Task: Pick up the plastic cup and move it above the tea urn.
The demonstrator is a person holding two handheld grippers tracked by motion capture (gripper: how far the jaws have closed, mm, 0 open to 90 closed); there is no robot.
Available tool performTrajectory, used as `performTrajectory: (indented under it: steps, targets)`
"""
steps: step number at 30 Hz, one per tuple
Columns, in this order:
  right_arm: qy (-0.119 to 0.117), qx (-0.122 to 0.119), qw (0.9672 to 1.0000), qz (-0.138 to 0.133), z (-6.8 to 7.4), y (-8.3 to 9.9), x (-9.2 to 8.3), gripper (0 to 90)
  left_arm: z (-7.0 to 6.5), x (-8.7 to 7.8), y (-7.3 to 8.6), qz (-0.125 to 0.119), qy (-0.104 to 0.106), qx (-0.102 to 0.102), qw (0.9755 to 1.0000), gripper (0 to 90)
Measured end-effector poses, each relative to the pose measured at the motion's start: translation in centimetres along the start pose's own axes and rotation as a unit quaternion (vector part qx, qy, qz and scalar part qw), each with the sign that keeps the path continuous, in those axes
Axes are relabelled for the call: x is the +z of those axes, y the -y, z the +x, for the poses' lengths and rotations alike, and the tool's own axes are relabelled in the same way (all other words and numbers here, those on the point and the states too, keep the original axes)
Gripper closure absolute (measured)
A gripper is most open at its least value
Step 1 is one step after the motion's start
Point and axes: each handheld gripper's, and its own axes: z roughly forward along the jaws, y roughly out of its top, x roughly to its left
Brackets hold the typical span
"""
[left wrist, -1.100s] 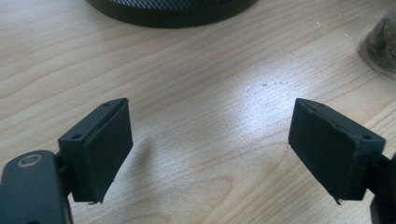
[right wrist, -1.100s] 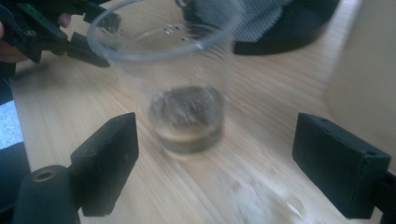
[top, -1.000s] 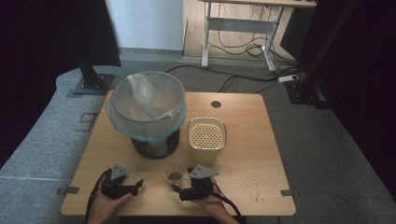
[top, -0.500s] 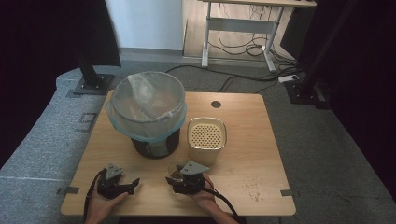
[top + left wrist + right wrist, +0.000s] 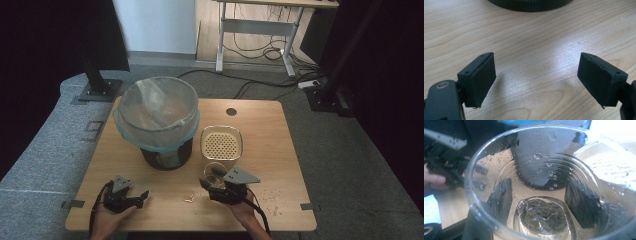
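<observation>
Right gripper [image 5: 216,184] holds a clear plastic cup [image 5: 544,195], jaws clamped on its walls, water drops inside, wet clump at the bottom; cup sits just in front of the cream perforated box [image 5: 221,143]. Lined bin [image 5: 157,115] stands left of the box, near the bench [image 5: 280,150] back-left edge. Left gripper [image 5: 536,77] wide, empty, over bare wood in front of the bin. Small scrap [image 5: 189,198] lies between the grippers; open room right of the box.
</observation>
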Motion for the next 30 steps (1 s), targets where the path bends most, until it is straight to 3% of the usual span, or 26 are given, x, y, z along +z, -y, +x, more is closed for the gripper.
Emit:
performTrajectory:
  steps: [8,16,21,24,30]
  targets:
    - [0.021,0.006,0.9992,-0.034,-1.7,-1.5,-3.1,39.6,0.0,0.2,0.0,0.006,-0.001,0.003,1.0,14.8]
    - [0.036,0.014,0.997,-0.067,-3.4,-3.4,-4.7,39.6,0.0,0.3,0.1,0.015,0.0,0.005,0.9999,15.1]
    - [0.053,0.014,0.9947,-0.087,-4.6,-5.2,-5.1,39.7,-0.1,0.3,0.1,0.014,-0.002,0.009,0.9999,15.1]
    - [0.072,0.014,0.9931,-0.091,-6.3,-7.2,-4.8,39.7,0.0,0.2,0.2,0.015,-0.002,0.01,0.9998,15.1]
    - [0.097,0.006,0.9922,-0.079,-8.5,-8.6,-3.2,39.7,-0.1,0.3,0.2,0.016,0.0,0.011,0.9998,15.0]
